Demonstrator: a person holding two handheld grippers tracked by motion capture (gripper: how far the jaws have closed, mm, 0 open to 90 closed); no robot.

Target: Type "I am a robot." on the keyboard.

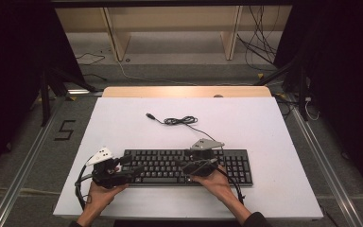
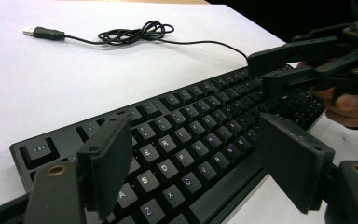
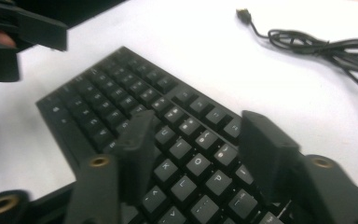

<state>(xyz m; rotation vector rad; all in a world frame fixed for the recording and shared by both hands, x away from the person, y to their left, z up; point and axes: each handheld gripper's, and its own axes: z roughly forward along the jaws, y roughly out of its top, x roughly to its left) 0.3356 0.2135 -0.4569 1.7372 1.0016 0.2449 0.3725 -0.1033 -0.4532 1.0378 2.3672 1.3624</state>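
**A:** The black keyboard [image 1: 189, 166] lies flat on the white counter [image 1: 264, 137], near the front edge and about mid-width; its cable [image 1: 182, 121] runs off the far side into a loose coil, and the USB plug [image 1: 149, 115] rests bare on the board, further left.

**B:** And the left tongs [image 1: 125, 166]?

**A:** Over the keyboard's left end, held low in the left hand [image 1: 99, 191]; in the left gripper view the jaws stand wide apart above the letter rows, nothing gripped between them; whether the tips touch the keys I cannot tell.

**B:** The right tongs [image 1: 196, 166]?

**A:** Above the right half of the letter keys, with the right hand [image 1: 215, 182] resting at the keyboard's near edge; in the right gripper view the jaws are spread fairly wide over the keys around O and P, and nothing is caught between the pads.

**B:** How close are the two?

**A:** Apart, both over the keyboard, with a stretch of keys between them.
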